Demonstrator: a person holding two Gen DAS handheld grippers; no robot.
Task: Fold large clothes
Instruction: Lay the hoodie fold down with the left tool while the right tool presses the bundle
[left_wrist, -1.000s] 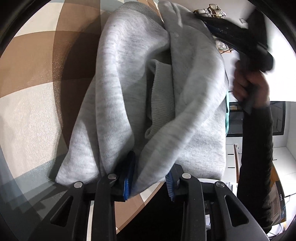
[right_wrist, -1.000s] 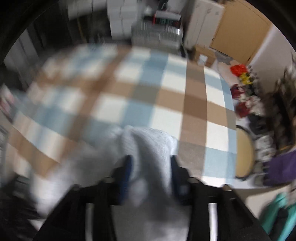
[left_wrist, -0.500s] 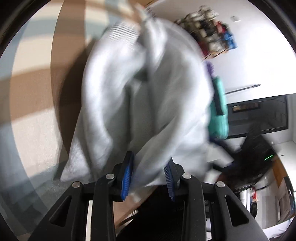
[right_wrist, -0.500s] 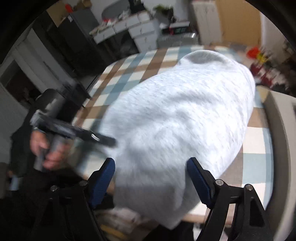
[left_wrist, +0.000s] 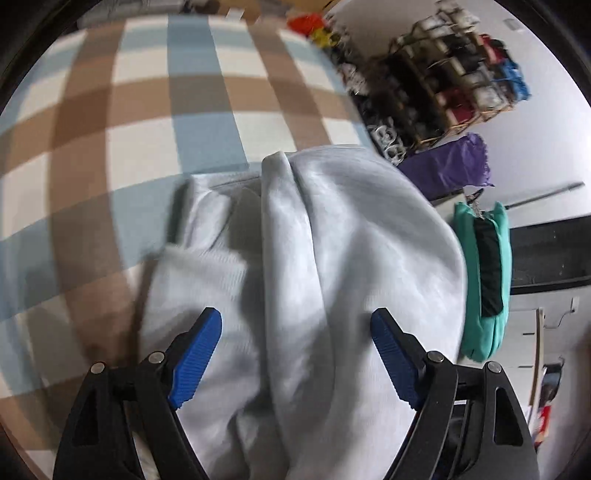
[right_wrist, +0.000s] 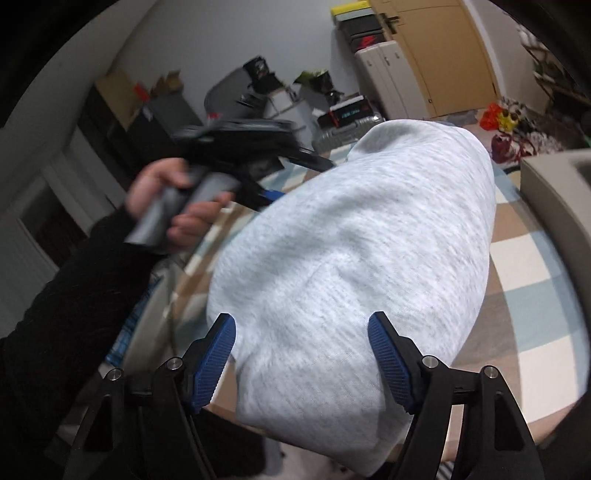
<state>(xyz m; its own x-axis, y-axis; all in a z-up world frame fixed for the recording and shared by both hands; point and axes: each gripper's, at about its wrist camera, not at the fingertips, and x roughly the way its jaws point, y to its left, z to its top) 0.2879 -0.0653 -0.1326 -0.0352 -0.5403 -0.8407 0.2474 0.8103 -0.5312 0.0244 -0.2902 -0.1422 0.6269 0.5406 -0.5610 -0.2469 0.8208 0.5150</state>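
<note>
A light grey sweatshirt (left_wrist: 332, 258) lies in a folded bundle on the checked tablecloth (left_wrist: 147, 110). My left gripper (left_wrist: 295, 332) hovers over its near end. Its jaws are opening wide, and the cloth lies below and between the blue pads (left_wrist: 199, 347), which do not press on it. My right gripper (right_wrist: 301, 332) points along the sweatshirt (right_wrist: 369, 240) from the table's side. Its jaws stand wide and are closing a little, and the bundle's end sits between pads that do not squeeze it. In the right wrist view a hand (right_wrist: 177, 218) holds the left gripper (right_wrist: 295, 177) at the bundle's left side.
A cluttered shelf (left_wrist: 461, 81), a purple cloth (left_wrist: 450, 166) and a teal garment (left_wrist: 484, 280) stand past the table's right side. In the right wrist view a beige box (right_wrist: 554, 192) sits at the right. The table's edge (right_wrist: 554, 424) runs close below the bundle.
The left gripper let go of the sweatshirt's fold, spread its jaws and drew back upward. The right gripper released the cloth and swung round to the bundle's end.
</note>
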